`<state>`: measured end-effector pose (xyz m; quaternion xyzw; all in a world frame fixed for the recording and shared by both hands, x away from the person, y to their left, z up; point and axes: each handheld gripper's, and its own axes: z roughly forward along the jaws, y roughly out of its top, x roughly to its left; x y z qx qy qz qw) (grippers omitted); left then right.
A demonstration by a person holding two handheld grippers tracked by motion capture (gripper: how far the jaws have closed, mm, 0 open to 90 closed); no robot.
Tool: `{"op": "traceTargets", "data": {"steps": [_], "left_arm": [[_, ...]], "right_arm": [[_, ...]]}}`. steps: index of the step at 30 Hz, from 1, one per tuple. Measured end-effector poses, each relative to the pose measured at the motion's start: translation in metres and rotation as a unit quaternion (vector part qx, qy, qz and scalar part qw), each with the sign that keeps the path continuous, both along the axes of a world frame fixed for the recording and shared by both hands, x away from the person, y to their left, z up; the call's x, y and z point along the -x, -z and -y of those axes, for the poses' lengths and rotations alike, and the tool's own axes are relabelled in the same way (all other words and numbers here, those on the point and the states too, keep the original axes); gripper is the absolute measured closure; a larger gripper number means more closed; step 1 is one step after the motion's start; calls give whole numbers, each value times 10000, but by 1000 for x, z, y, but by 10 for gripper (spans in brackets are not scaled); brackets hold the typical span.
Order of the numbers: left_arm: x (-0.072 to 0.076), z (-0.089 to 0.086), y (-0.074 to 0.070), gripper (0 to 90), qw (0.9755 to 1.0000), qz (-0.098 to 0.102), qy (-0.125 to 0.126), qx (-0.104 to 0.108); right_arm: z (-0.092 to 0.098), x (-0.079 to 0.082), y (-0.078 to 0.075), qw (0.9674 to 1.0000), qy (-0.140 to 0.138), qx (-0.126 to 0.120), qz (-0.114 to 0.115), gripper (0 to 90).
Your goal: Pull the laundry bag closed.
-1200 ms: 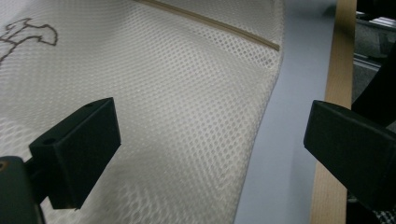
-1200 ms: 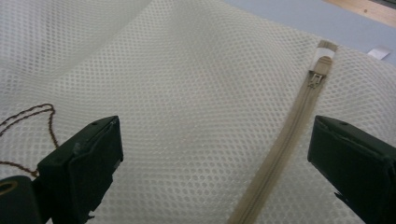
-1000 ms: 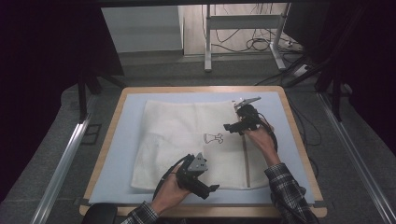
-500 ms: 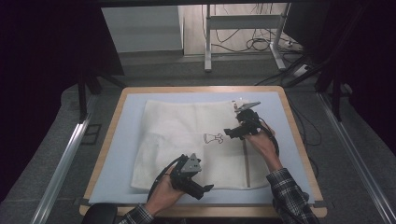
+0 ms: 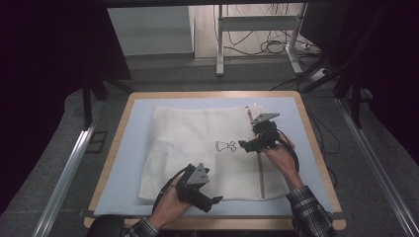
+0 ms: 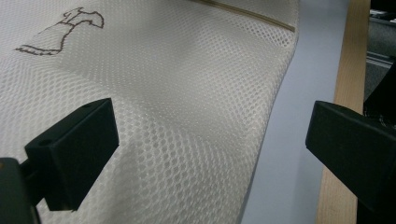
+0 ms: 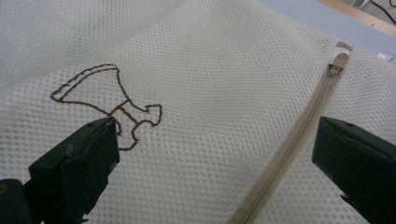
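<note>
Flat on the blue mat [image 5: 123, 163] of the desk [image 5: 316, 148] lies a cream mesh laundry bag [image 5: 197, 143], folded, with a small brown stitched figure [image 5: 226, 146] near its middle and a zipper [image 5: 261, 173] running down its right side.

Compared with a second ago: left gripper [image 5: 210, 201] drawn back toward the near edge of the bag, now low over its front right corner, jaws spread wide with the bag's edge between them and nothing pinched. Right gripper [image 5: 247, 145] shifted slightly inward, hovering just beside the stitched figure, jaws also spread wide, straddling mesh between figure [image 7: 109, 100] and zipper [image 7: 299, 135].

Reads as both hands lining up for a grasp rather than holding anything yet. Probably a setup for lifting or folding the bag: near edge for the left, middle layer for the right. Loose mesh likely to slip unless caught well inside the jaws.
</note>
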<state>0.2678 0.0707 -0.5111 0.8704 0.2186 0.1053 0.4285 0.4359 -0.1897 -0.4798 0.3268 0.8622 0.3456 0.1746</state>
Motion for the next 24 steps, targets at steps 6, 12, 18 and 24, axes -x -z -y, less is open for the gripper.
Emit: {"op": "traceTargets", "data": {"steps": [6, 12, 18, 24], "left_arm": [[1, -5, 0, 24, 10000, -10, -67, 21], [3, -10, 0, 24, 9999, 10, -130, 27], [5, -18, 0, 25, 9998, 30, -198, 63], [7, -26, 0, 25, 9996, 35, -273, 62]], "right_arm": [[3, 12, -3, 9998, -3, -33, 178, 8], [4, 26, -3, 9997, -28, -100, 239, 8], [3, 38, -3, 9995, -73, -135, 266, 8], [1, 50, -1, 9997, -112, -153, 148, 13]]}}
